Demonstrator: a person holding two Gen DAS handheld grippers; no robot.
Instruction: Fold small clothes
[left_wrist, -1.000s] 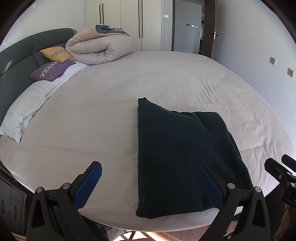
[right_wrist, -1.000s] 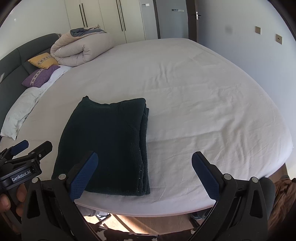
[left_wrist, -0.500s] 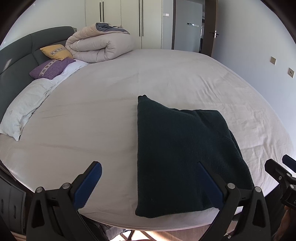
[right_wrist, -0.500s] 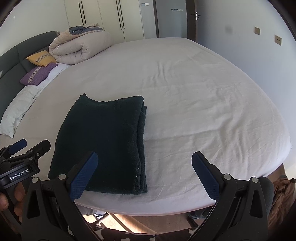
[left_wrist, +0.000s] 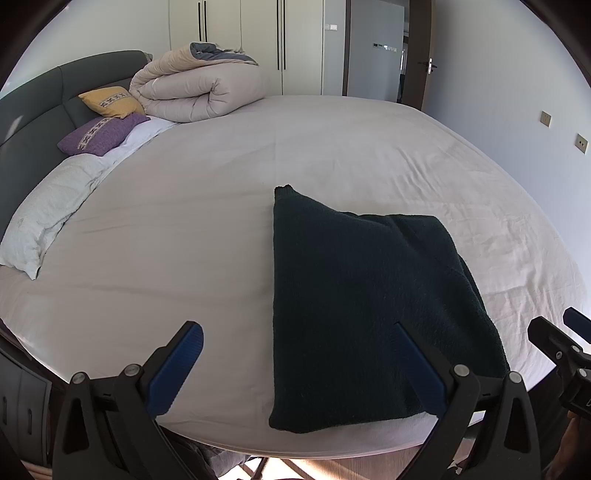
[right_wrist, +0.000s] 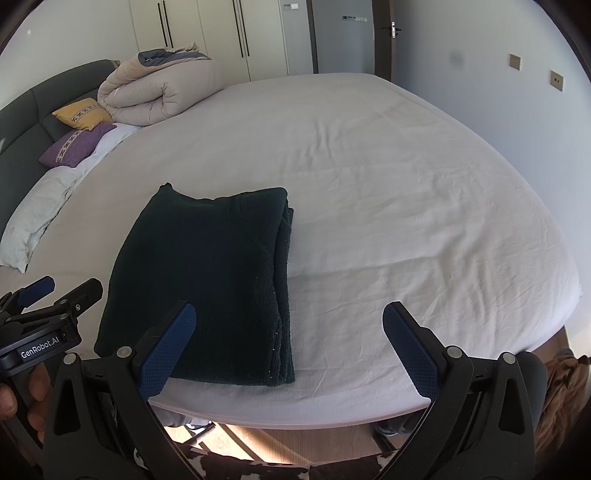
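Observation:
A dark green knitted garment (left_wrist: 362, 295) lies folded into a thick rectangle near the front edge of the bed (left_wrist: 184, 229); it also shows in the right wrist view (right_wrist: 207, 280). My left gripper (left_wrist: 299, 350) is open and empty, held above the bed's front edge at the garment's left side. My right gripper (right_wrist: 288, 332) is open and empty, above the front edge at the garment's right side. Each gripper shows at the edge of the other's view: the right one (left_wrist: 561, 339), the left one (right_wrist: 55, 299).
A rolled beige duvet (left_wrist: 199, 88) sits at the bed's far left corner. A yellow cushion (left_wrist: 110, 101), a purple cushion (left_wrist: 99, 134) and a white pillow (left_wrist: 48, 214) lie along the dark headboard (left_wrist: 33, 110). Wardrobes and a door stand behind; wooden floor below.
Both grippers have drawn back and risen slightly; the garment sits a little lower and nearer in both views. Both stay open. The garment itself has not moved.

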